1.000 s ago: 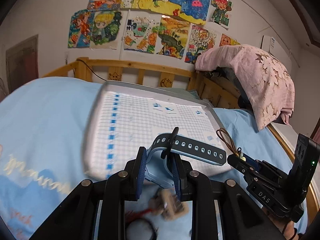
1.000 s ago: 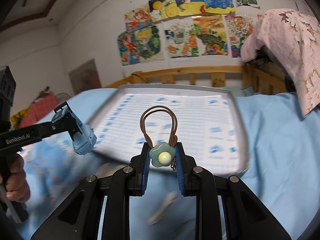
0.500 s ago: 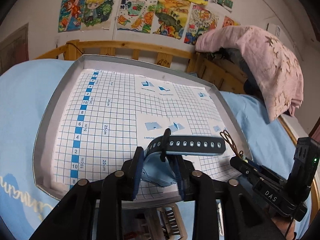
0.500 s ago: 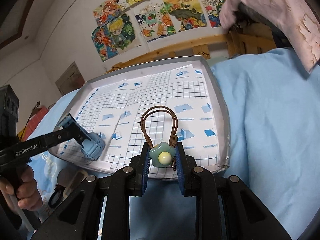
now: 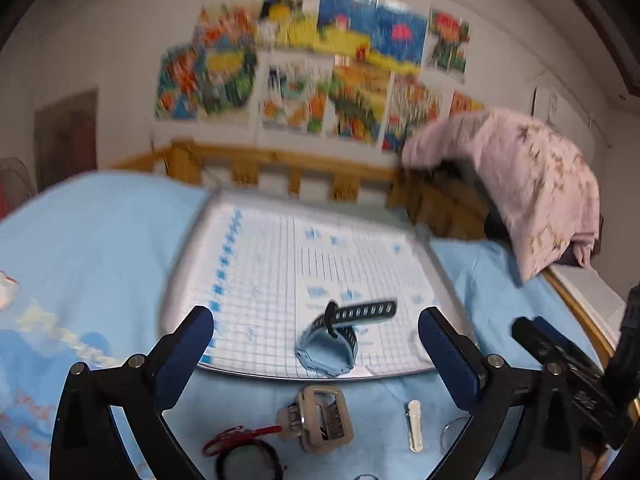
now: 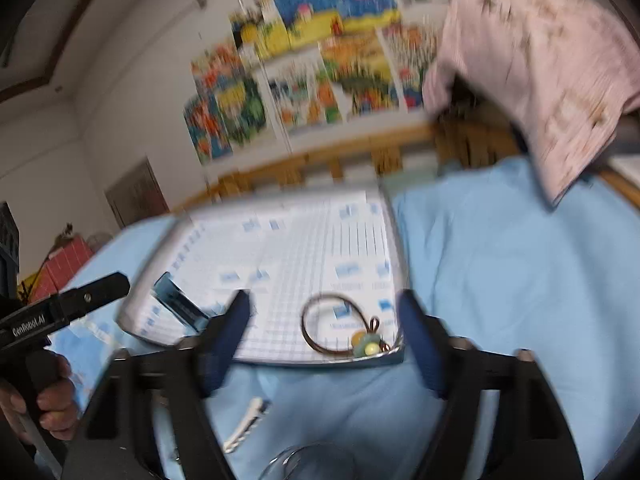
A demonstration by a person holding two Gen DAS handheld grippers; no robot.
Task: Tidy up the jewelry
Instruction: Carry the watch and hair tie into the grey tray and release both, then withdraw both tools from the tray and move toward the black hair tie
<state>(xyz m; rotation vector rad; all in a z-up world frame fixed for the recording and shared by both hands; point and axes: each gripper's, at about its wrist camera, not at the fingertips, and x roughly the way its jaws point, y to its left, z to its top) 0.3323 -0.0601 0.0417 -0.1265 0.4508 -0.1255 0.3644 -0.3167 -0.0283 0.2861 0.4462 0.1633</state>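
A blue watch with a dark strap (image 5: pixel 332 340) lies on the gridded tray (image 5: pixel 280 248) near its front edge. My left gripper (image 5: pixel 316 334) is open and empty just behind it. A brown hair tie with a green flower bead (image 6: pixel 344 330) lies at the tray's front right corner (image 6: pixel 394 356). My right gripper (image 6: pixel 324 316) is open and empty around it. The watch also shows in the right wrist view (image 6: pixel 176 300). Both views are blurred by motion.
On the blue bedsheet in front of the tray lie a beige hair claw (image 5: pixel 320 418), a white hair clip (image 5: pixel 414 424), a red cord and black hair tie (image 5: pixel 244 450). A wooden bed rail (image 5: pixel 304 164) and a pink blanket (image 5: pixel 520 176) stand behind.
Both grippers have opened and pulled back. The watch and the hair tie have been let go and now lie on the tray.
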